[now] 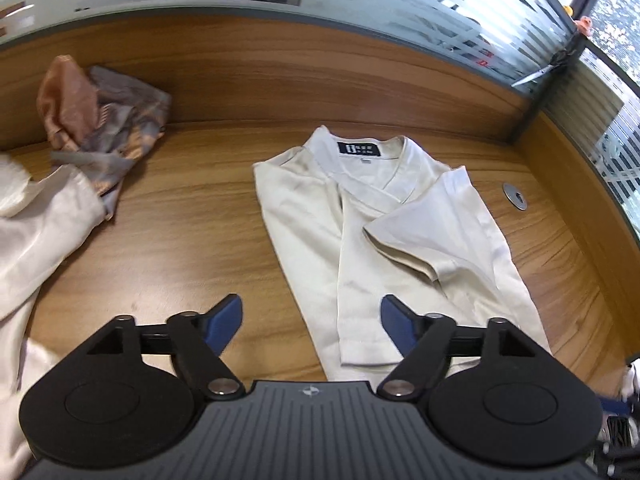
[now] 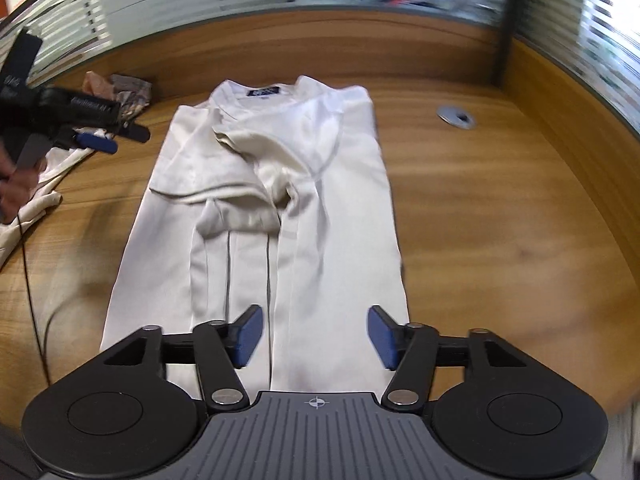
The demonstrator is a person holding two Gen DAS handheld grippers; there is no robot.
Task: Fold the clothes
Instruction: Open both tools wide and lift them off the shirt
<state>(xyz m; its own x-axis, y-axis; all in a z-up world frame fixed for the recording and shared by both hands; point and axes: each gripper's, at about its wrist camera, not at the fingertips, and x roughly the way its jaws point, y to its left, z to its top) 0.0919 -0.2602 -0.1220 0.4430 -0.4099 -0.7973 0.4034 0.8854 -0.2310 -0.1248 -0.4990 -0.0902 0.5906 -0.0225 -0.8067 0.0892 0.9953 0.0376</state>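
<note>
A cream short-sleeved shirt (image 1: 384,232) (image 2: 280,184) lies flat on the wooden desk (image 1: 192,240), collar with a dark label (image 1: 359,148) toward the far wall, both sides and sleeves folded in over the middle. My left gripper (image 1: 312,320) hangs open above the shirt's near left hem, nothing between its blue pads (image 1: 226,322). My right gripper (image 2: 316,334) is open over the shirt's near hem, empty. In the right wrist view the left gripper (image 2: 98,142) shows at the far left, held by a hand (image 2: 18,184).
A crumpled peach and grey garment (image 1: 100,116) lies at the back left by the wooden partition. Another cream garment (image 1: 36,232) sprawls along the left edge. A round metal cable grommet (image 1: 515,197) (image 2: 456,116) sits in the desk right of the shirt. Frosted glass stands behind.
</note>
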